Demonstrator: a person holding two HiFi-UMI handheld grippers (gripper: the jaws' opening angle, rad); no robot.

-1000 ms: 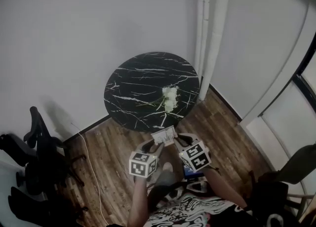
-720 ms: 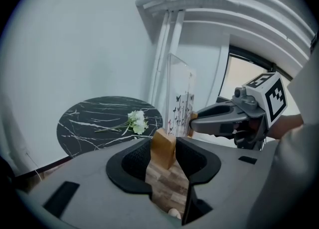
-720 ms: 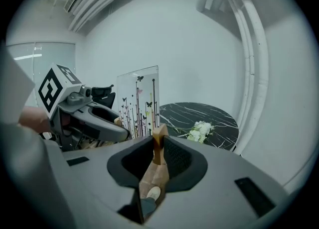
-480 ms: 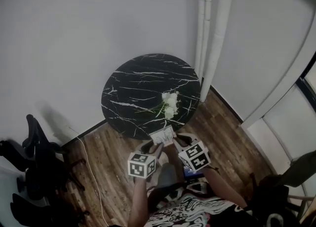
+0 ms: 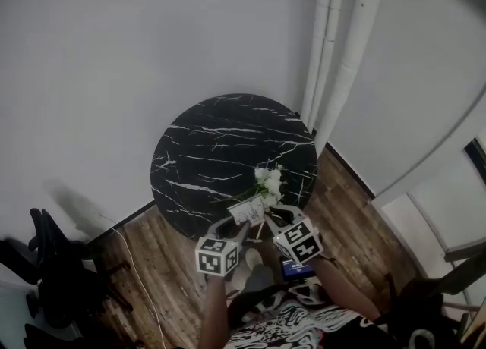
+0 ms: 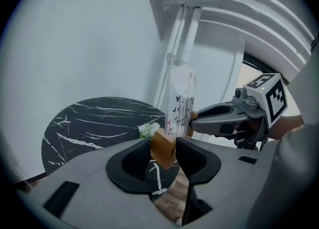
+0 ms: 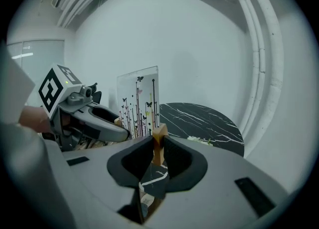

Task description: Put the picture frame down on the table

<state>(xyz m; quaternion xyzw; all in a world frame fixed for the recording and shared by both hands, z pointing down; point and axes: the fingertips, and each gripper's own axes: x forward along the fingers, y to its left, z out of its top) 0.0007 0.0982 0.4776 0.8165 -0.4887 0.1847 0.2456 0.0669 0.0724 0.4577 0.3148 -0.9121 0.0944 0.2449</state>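
The picture frame (image 5: 249, 211), a clear pane with a print of thin stems and butterflies on wooden foot blocks, hangs upright between my two grippers over the near edge of the round black marble table (image 5: 220, 146). My left gripper (image 5: 232, 226) is shut on one wooden block (image 6: 163, 148). My right gripper (image 5: 271, 215) is shut on the other wooden block (image 7: 159, 138). In the left gripper view the pane (image 6: 180, 103) rises edge-on; in the right gripper view its printed face (image 7: 138, 103) shows. A bunch of white flowers (image 5: 267, 184) lies on the table just beyond the frame.
White pipes (image 5: 338, 59) run up the wall right of the table. Black office chairs (image 5: 57, 264) stand at the left on the wood floor, with a thin cable (image 5: 137, 260) beside them. A dark blue object (image 5: 292, 268) lies by the person's feet.
Both grippers carried the frame forward together, from over the wood floor to the table's near edge. The table and flowers now sit closer in the head view.
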